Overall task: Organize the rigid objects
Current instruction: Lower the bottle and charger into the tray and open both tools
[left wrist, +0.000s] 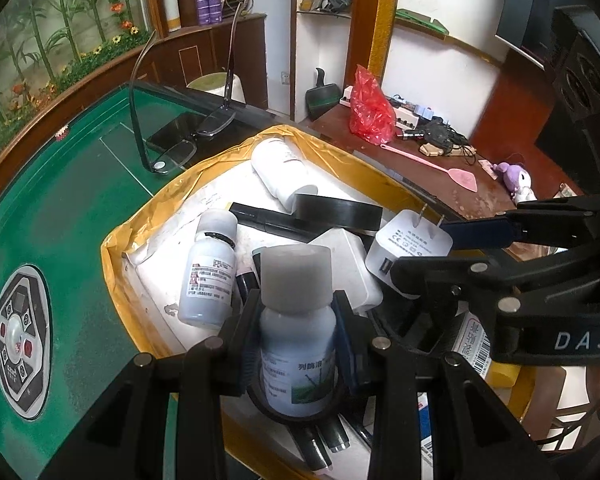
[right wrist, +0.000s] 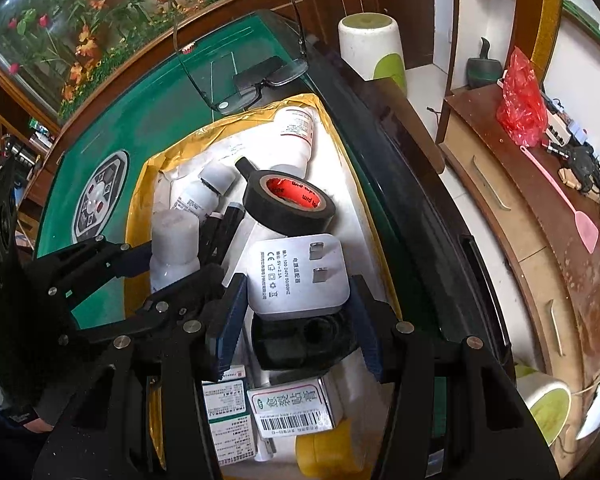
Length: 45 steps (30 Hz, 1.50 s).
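My left gripper (left wrist: pixel 296 304) is shut on a small pale bottle (left wrist: pixel 296 344) with a grey cap, held upright over a yellow-rimmed box (left wrist: pixel 132 216). My right gripper (right wrist: pixel 298 284) is shut on a white power adapter (right wrist: pixel 296 272), prongs facing up, above the same box (right wrist: pixel 140 216). In the left wrist view the adapter (left wrist: pixel 404 248) sits tilted between the right fingers. In the box lie a black tape roll (right wrist: pixel 292 204), a white bottle (right wrist: pixel 296 132) on its side, a second small bottle (left wrist: pixel 210 272), black pens and several medicine packets (right wrist: pixel 292 408).
The box rests on a green game table (left wrist: pixel 60 200) with a control panel (left wrist: pixel 20 340). Glasses (left wrist: pixel 180 148) stand on a dark phone just beyond the box. To the right a wooden sideboard (right wrist: pixel 572 280) carries a red bag (left wrist: pixel 370 108), a pink fly swatter (left wrist: pixel 432 162) and cables.
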Tool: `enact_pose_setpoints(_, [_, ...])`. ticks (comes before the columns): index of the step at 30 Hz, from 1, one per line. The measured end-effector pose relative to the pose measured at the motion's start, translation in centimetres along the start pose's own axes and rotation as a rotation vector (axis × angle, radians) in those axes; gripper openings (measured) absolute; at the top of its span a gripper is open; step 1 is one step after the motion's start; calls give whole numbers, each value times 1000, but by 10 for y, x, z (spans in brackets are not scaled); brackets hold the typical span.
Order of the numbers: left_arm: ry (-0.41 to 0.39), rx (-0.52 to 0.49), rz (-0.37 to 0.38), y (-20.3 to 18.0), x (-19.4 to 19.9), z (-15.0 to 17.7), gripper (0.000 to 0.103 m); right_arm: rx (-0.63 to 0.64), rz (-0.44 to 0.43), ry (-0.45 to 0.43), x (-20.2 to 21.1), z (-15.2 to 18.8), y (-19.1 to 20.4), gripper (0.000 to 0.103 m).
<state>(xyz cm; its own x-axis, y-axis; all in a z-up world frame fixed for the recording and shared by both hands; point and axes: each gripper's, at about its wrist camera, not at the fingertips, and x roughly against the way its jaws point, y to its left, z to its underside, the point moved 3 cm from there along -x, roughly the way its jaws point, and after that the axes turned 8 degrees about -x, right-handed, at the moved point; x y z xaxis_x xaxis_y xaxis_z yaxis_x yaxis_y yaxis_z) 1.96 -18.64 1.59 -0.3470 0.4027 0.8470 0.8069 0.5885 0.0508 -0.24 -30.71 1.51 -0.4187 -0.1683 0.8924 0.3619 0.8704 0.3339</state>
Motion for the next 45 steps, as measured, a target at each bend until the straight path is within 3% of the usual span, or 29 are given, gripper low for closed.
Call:
enact_pose_setpoints(24, [-4,-13,-13,-3,-1,2,35,11,41,-17,-4,-5,3,51])
enact_pose_setpoints(45, [19,-75,-15,-11,7,15,37,22,92,-44,-1,18,15,51])
